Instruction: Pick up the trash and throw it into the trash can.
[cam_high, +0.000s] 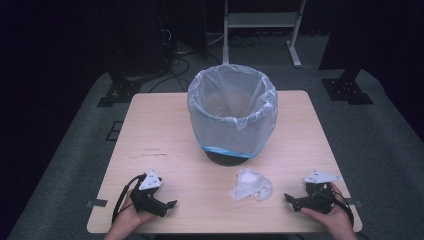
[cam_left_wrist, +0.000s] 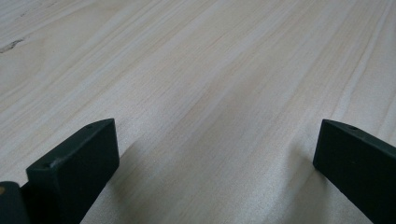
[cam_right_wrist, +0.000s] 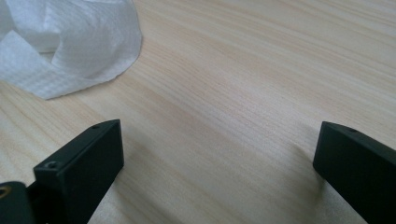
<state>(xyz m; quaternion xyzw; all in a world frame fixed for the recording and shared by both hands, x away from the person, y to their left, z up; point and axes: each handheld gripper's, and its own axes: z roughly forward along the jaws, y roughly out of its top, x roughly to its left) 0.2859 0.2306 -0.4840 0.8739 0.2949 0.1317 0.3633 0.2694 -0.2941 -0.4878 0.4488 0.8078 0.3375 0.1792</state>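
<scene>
A bin (cam_high: 232, 112) lined with a pale translucent plastic bag stands open at the middle back of the wooden table (cam_high: 160, 130). In front of it, slightly right, lies a crumpled white tissue (cam_high: 250, 186) (cam_right_wrist: 70, 44). My left gripper (cam_high: 169, 205) rests near the front left edge, held in a hand, its jaws wide apart over bare wood (cam_left_wrist: 210, 140). Held at the front right, my right gripper (cam_high: 289, 198) points left toward the tissue. It is open and empty, with the tissue a short way beyond its left jaw in the right gripper view.
Grey carpet surrounds the table. A white metal frame (cam_high: 262, 22) and black stand feet (cam_high: 117, 92) sit on the floor behind it, with cables. Bare tabletop lies to the left of the bin and between the grippers.
</scene>
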